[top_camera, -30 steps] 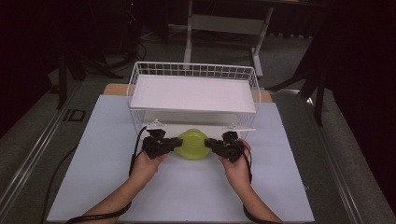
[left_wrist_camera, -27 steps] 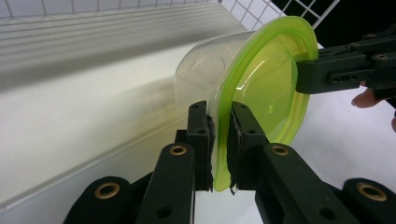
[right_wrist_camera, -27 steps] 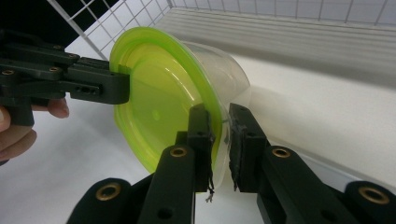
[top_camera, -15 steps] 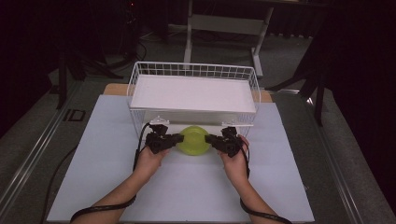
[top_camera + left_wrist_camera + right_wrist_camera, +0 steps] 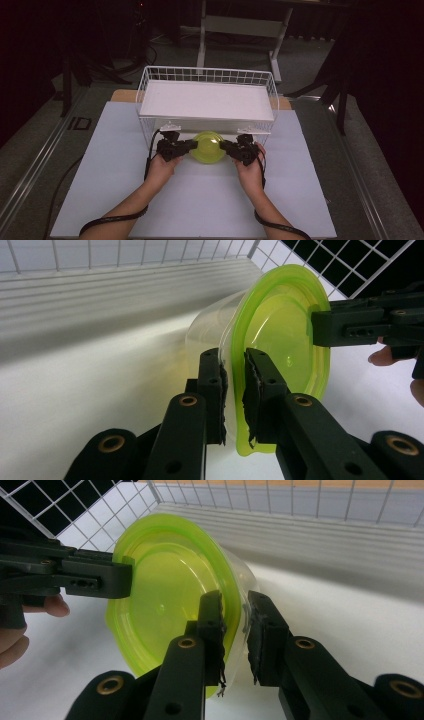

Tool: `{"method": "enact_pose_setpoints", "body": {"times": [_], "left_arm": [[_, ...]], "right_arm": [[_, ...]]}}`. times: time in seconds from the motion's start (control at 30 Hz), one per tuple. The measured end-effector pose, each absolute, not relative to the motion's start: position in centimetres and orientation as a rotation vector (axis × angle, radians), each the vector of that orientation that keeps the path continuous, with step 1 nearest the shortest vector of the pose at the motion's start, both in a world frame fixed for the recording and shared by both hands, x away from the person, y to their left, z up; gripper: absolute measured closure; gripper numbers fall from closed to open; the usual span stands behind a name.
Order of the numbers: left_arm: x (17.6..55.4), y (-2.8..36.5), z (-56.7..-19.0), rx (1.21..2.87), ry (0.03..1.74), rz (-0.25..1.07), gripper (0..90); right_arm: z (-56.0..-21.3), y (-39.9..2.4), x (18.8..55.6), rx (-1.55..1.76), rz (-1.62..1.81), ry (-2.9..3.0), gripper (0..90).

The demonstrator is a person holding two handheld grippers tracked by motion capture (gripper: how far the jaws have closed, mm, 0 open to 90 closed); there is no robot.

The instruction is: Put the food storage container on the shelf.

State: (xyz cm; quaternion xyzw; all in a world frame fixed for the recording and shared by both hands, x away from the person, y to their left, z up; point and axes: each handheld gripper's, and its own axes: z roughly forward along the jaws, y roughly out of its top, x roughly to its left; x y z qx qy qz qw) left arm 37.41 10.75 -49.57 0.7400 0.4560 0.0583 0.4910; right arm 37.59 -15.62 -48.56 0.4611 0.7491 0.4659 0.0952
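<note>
Container (image 5: 209, 147): lime-lidded, at the wire basket's (image 5: 207, 77) near edge
Left gripper (image 5: 191, 145): clamped on its lid rim — left side
Right gripper (image 5: 224, 145): clamped opposite

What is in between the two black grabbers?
A clear tub with a green lid, pinched at its rim by the left gripper and right gripper, in the high view.
</note>
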Motion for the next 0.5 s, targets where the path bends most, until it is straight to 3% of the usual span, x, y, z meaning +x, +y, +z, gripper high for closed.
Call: {"method": "enact_pose_setpoints", "body": {"times": [0.37,0.5], "left_arm": [[37.8,10.6,-49.78,1.758,1.092,0.228,75.1],[38.03,10.47,-50.07,1.769,1.075,0.274,71.2]], "right_arm": [[-48.61,-15.22,38.2,1.323,1.372,2.146,74.1],[-48.86,-14.79,38.25,1.3,1.324,2.103,69.0]]}}
